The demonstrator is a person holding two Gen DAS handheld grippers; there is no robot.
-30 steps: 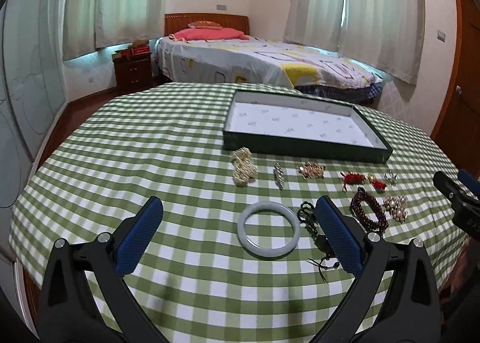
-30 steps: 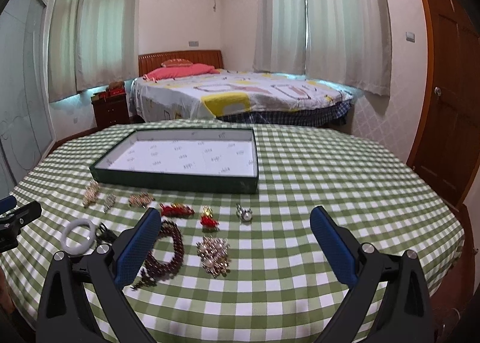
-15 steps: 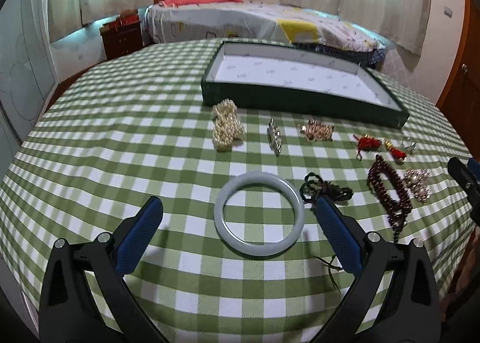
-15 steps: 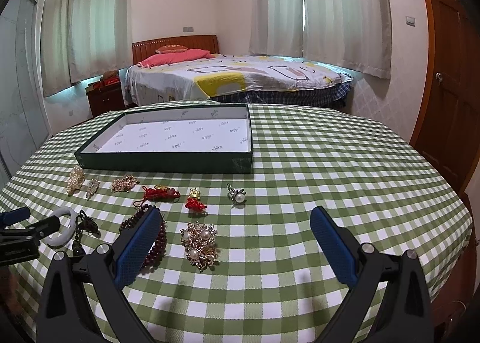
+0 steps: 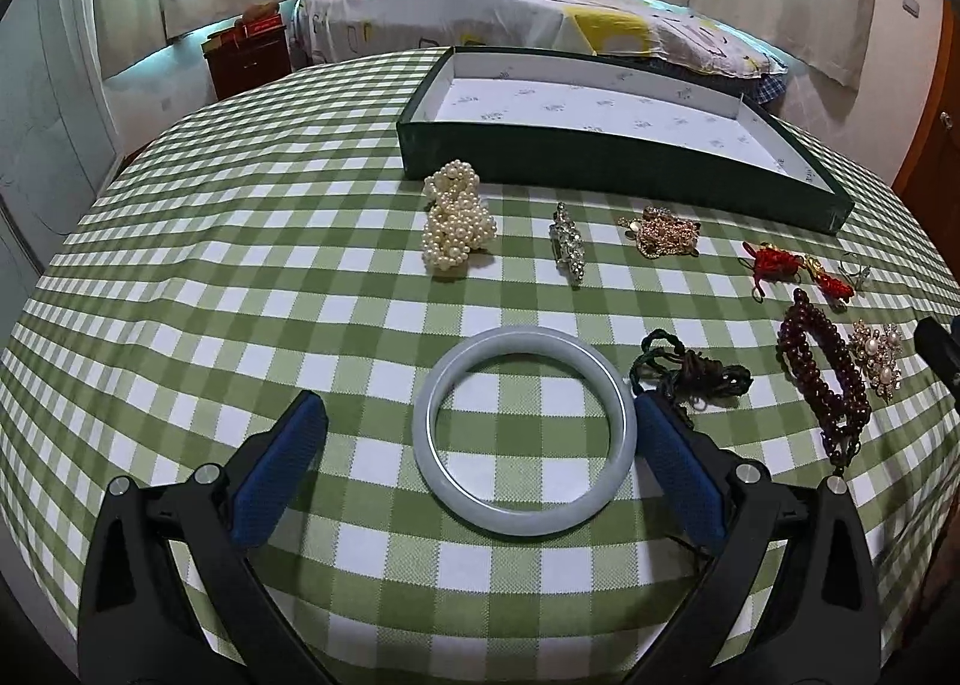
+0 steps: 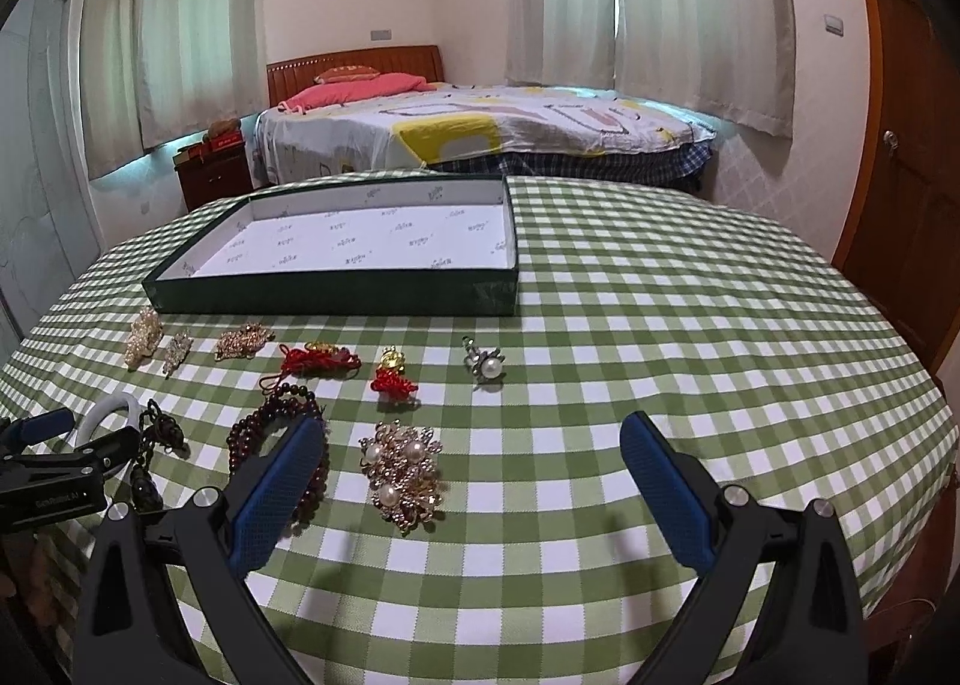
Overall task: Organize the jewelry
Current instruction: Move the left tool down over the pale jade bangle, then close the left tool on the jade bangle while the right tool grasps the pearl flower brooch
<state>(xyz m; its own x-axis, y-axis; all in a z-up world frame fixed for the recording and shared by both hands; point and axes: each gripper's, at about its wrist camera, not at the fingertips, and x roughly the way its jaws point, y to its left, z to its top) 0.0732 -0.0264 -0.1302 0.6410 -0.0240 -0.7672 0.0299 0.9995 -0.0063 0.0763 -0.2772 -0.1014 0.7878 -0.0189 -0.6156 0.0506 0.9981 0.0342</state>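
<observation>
My left gripper (image 5: 480,451) is open, low over the table, with a pale jade bangle (image 5: 523,430) lying between its blue pads, not touched. Around it lie a pearl necklace (image 5: 456,223), a crystal brooch (image 5: 567,244), a gold chain (image 5: 663,232), a dark cord (image 5: 690,373) and a dark red bead bracelet (image 5: 822,367). My right gripper (image 6: 474,475) is open above a pearl-and-gold brooch (image 6: 405,472). A pearl ring (image 6: 487,364) and red knot charms (image 6: 393,376) lie beyond it. The green tray (image 6: 336,292) with white lining holds nothing.
The round table carries a green checked cloth (image 6: 690,325) whose edge drops off close on the right and front. A bed (image 6: 480,133) and a wooden door (image 6: 900,145) stand behind. The left gripper shows at the left edge of the right wrist view (image 6: 54,463).
My left gripper has moved forward and down, so the jade bangle now lies between its pads. My right gripper has come lower and closer over the pearl-and-gold brooch. Both stay open.
</observation>
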